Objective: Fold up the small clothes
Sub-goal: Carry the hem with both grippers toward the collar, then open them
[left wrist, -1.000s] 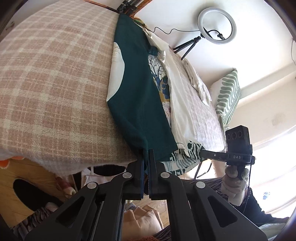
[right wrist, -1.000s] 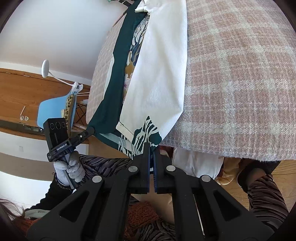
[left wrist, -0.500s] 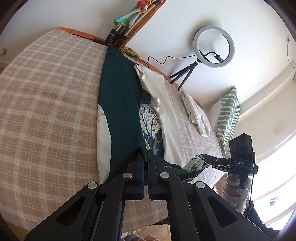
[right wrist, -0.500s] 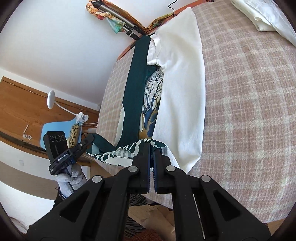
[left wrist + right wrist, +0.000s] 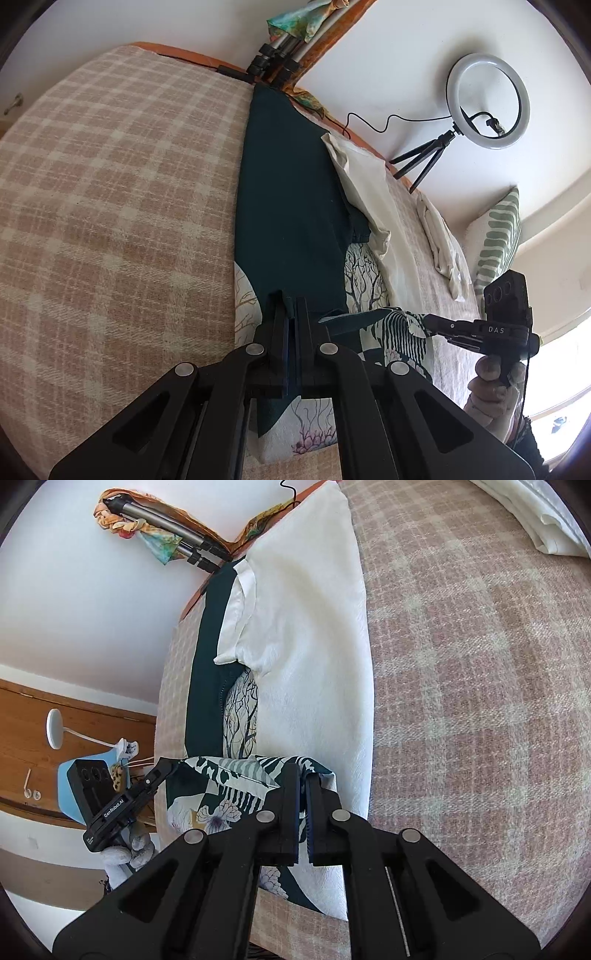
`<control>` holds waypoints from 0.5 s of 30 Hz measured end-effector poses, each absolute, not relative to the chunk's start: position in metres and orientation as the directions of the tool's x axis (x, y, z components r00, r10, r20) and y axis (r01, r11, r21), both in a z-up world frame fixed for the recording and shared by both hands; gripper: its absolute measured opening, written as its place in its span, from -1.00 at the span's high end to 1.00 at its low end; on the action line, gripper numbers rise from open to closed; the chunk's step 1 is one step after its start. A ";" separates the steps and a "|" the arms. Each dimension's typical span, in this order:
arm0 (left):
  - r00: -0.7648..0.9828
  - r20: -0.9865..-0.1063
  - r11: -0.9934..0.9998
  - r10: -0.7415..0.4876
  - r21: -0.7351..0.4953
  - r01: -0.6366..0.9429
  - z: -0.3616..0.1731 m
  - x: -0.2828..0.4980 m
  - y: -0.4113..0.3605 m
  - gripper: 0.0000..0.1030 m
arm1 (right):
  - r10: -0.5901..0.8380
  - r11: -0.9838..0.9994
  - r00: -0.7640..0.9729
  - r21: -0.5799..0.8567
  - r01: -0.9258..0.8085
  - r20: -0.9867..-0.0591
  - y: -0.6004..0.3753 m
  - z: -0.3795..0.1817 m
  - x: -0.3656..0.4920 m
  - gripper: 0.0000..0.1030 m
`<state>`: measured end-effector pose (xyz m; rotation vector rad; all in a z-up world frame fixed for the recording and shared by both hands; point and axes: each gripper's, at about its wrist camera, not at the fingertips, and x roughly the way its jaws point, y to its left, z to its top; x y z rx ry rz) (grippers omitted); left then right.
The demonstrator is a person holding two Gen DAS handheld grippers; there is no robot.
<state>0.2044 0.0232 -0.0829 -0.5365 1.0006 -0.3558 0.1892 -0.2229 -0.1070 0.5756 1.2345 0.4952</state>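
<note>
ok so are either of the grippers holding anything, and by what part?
Both. Left gripper and right gripper each pinch the hem edge of the printed garment, lifted over the bed.

The left tongs (image 5: 290, 306) fill the lower centre of the left wrist view, jaws pressed nearly together on a fold of dark green cloth. The right tongs (image 5: 302, 775) sit at lower centre of the right wrist view, jaws likewise pinched on patterned fabric. Each view shows the other tongs at its edge, gripped by a gloved hand (image 5: 125, 853).
</note>
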 end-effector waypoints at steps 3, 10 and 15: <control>0.529 -0.691 0.824 -0.493 -0.567 0.027 -0.079 0.208 0.026 0.95 | 0.643 0.749 0.271 0.662 -0.027 -0.716 -0.231 -0.104 0.194 0.84; 0.650 -0.629 0.852 -0.425 -0.520 0.054 -0.043 0.196 0.044 0.63 | 0.615 0.762 0.400 0.643 -0.079 -0.680 -0.250 -0.072 0.180 -0.12; 0.640 -0.641 0.870 -0.423 -0.484 0.090 -0.043 0.190 0.040 0.63 | 0.562 0.815 0.420 0.566 -0.128 -0.713 -0.241 -0.066 0.177 -0.12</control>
